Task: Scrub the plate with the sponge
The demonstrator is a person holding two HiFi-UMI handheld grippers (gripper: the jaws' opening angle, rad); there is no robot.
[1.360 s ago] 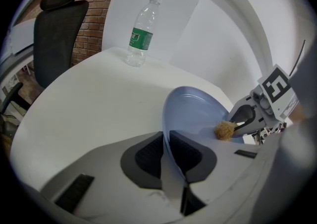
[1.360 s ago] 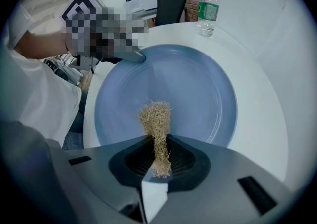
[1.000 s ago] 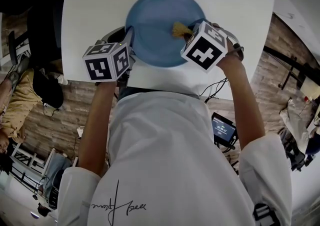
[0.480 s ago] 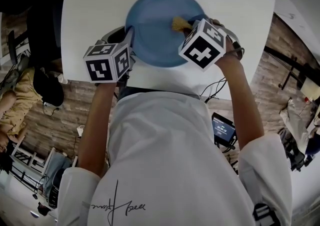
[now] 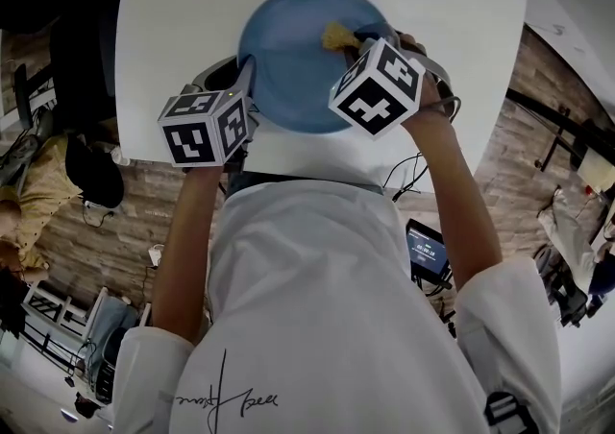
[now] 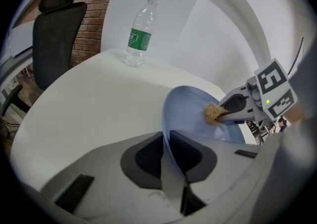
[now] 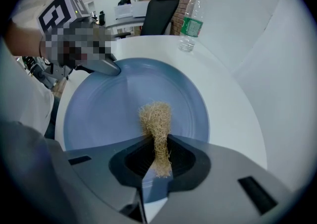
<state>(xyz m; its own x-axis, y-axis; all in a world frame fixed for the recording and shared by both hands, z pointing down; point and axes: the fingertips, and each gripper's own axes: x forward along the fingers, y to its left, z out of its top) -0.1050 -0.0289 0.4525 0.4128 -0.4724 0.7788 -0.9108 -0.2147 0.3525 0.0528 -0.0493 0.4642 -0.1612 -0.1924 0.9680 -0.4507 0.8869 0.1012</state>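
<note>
White table (image 5: 192, 0), bottle (image 6: 139, 32) beyond: left gripper (image 6: 166, 154) fingers clench the plate (image 5: 288, 53), right gripper (image 7: 157, 154) fingers the sponge (image 7: 156, 119).

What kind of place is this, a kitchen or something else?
Probably an office or lab workroom rather than a kitchen. A black office chair stands by the white table, the brick wall behind it is bare, and no sink or counter shows.
</note>
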